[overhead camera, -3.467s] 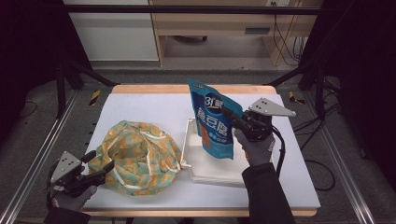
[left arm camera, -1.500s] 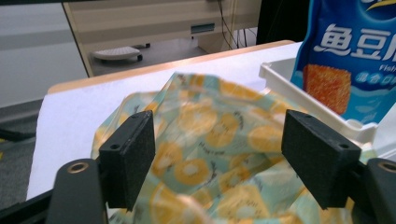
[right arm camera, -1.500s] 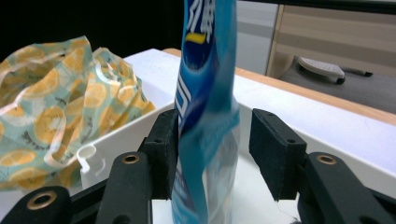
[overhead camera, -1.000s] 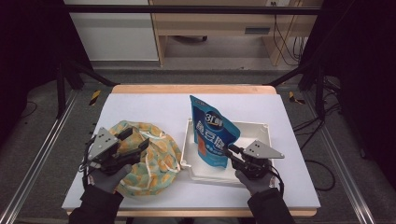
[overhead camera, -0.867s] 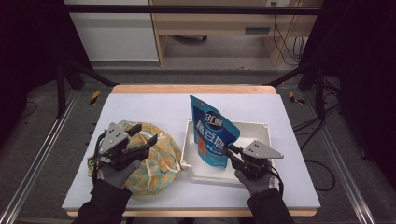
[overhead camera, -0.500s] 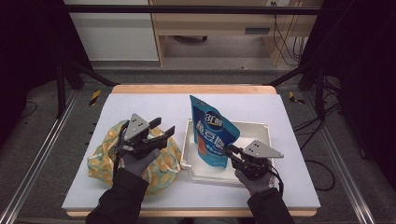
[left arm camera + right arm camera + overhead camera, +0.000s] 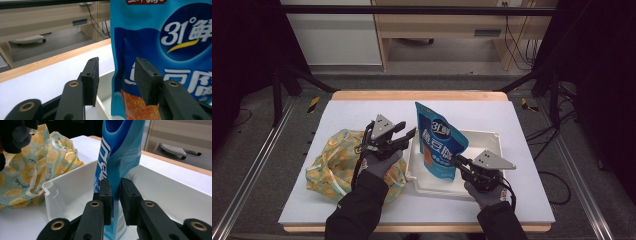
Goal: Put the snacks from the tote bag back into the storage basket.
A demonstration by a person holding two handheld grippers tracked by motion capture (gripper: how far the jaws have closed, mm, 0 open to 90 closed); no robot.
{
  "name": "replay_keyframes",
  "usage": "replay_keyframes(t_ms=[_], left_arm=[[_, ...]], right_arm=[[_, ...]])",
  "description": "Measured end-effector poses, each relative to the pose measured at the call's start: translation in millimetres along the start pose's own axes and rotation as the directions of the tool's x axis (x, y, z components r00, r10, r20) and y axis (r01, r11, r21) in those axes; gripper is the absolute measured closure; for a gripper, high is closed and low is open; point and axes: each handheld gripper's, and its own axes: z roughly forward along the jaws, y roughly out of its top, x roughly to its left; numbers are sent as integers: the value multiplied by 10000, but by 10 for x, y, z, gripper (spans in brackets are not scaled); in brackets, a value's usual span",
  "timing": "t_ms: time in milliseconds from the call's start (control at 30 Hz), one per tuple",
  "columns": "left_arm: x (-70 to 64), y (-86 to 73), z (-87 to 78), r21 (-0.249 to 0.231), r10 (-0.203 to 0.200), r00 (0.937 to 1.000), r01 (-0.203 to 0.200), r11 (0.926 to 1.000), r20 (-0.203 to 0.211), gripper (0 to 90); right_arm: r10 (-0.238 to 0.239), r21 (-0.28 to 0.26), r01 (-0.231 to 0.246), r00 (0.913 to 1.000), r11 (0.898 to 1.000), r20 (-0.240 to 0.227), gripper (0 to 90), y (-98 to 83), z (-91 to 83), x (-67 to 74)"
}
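The left gripper (image 7: 406, 136) sits just left of the upright blue pouch (image 7: 439, 142) in the white tray (image 7: 482, 137), its half-open jaws closing in astride the pouch's left edge without pinching it. The right gripper (image 7: 458, 161) clamps the pouch's lower right. Big print reads "31°".

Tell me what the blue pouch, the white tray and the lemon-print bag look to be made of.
Blue pouch: glossy printed plastic film, judging by sheen and creases. White tray: rigid moulded plastic, smooth, semi-matt. Lemon-print bag: soft woven fabric, likely; it slumps in folds.
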Motion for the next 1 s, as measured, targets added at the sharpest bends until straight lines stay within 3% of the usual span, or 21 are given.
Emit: replay_keyframes(t_ms=[200,367,433,633,833,1000], left_arm=[[-39,58,153,48,302,9995,-301,9995,-81,584],[-5,35,270,-8,10,9999,-11,10000,-102,604],[-5,16,321,23,81,9999,-81,10000,-71,611],[2,-6,390,-141,-78,9995,82,9999,294,615],[23,-42,416,210,-63,9980,49,9998,627,599],[34,-61,447,248,-52,9973,34,9997,734,675]], right_arm=[[-160,47,160,9998,9999,122,809,5,-9,19],[-167,75,165,9997,9998,151,812,6,-18,19],[-167,85,166,9998,9998,141,814,7,-18,18],[-209,83,208,9997,9997,153,827,7,-20,12],[-253,77,252,9995,9997,189,846,5,-21,15],[-282,100,279,9993,9996,227,900,6,-22,22]])
